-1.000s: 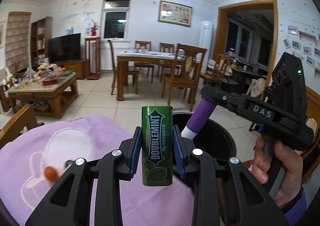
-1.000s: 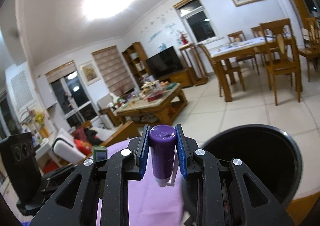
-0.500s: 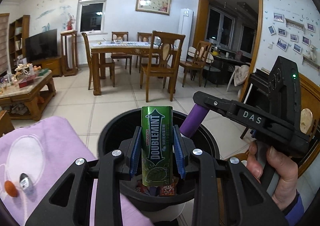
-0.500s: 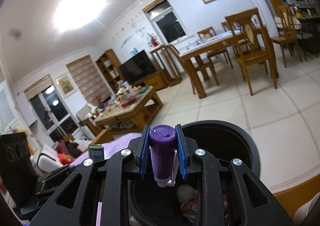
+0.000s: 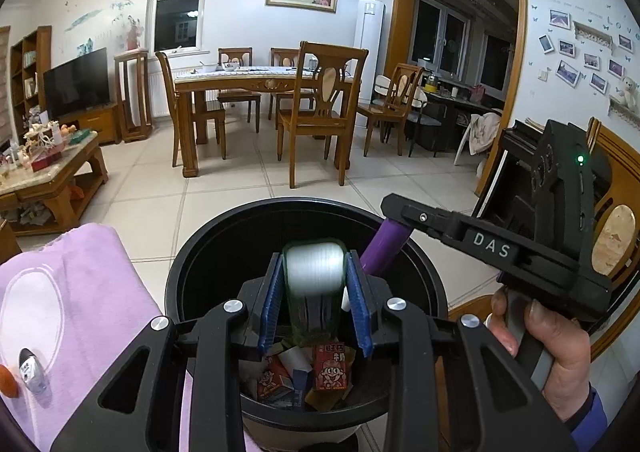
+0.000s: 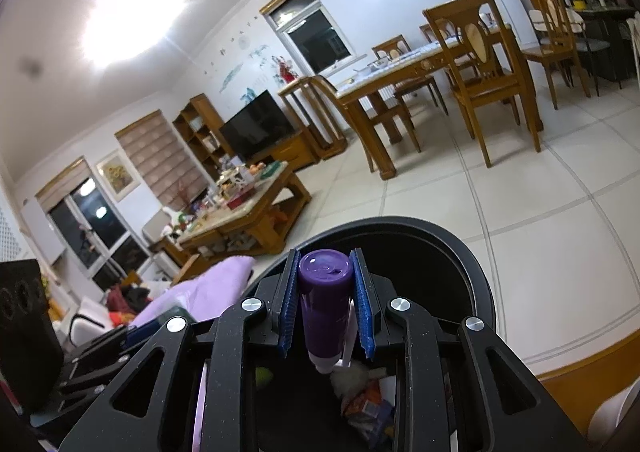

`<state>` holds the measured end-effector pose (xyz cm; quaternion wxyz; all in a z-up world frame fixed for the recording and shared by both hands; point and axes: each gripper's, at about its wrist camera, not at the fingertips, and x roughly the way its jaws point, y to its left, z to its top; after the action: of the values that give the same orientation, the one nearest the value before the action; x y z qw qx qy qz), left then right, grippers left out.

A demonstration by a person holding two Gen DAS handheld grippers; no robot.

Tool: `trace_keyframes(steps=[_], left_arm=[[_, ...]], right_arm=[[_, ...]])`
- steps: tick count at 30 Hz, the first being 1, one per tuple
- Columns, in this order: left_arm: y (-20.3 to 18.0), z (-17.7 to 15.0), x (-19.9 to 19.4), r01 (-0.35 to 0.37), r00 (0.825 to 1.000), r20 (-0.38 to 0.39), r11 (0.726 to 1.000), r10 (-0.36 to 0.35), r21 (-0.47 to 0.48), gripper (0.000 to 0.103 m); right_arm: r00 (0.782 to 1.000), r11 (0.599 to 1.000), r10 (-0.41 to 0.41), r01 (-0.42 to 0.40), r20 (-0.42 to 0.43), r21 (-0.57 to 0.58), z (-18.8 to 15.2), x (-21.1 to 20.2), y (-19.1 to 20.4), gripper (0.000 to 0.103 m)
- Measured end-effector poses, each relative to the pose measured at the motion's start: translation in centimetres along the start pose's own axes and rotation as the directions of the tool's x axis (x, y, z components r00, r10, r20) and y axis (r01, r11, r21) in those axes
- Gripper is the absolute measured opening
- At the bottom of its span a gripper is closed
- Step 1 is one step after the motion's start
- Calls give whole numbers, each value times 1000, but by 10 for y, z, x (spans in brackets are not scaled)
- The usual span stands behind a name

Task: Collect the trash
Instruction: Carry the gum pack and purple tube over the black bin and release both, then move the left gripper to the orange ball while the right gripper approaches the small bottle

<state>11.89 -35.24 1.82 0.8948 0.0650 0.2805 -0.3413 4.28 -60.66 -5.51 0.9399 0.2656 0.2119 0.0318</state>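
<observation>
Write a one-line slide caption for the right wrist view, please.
Right gripper holds a purple tube above the black bin, trash inside.

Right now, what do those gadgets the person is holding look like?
Each tool is matte black plastic with angular cut-out arms, silver screws and two ribbed blue pads. The right tool looks the same; seen from the side it has a pistol grip, white "DAS" lettering and a small green light. A blue sleeve shows at the wrist.
</observation>
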Motion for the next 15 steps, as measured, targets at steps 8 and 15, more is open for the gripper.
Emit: trace_keyframes(steps=[8, 15], left_arm=[[-4, 0, -8, -10, 1000, 9, 1000, 10, 4, 63], [6, -2, -37, -19, 999, 34, 1000, 19, -6, 72]], right_arm=[[1000, 1000, 1, -1, -25, 16, -7, 8, 7, 55], [1000, 1000, 7, -7, -28, -16, -10, 6, 31, 61]])
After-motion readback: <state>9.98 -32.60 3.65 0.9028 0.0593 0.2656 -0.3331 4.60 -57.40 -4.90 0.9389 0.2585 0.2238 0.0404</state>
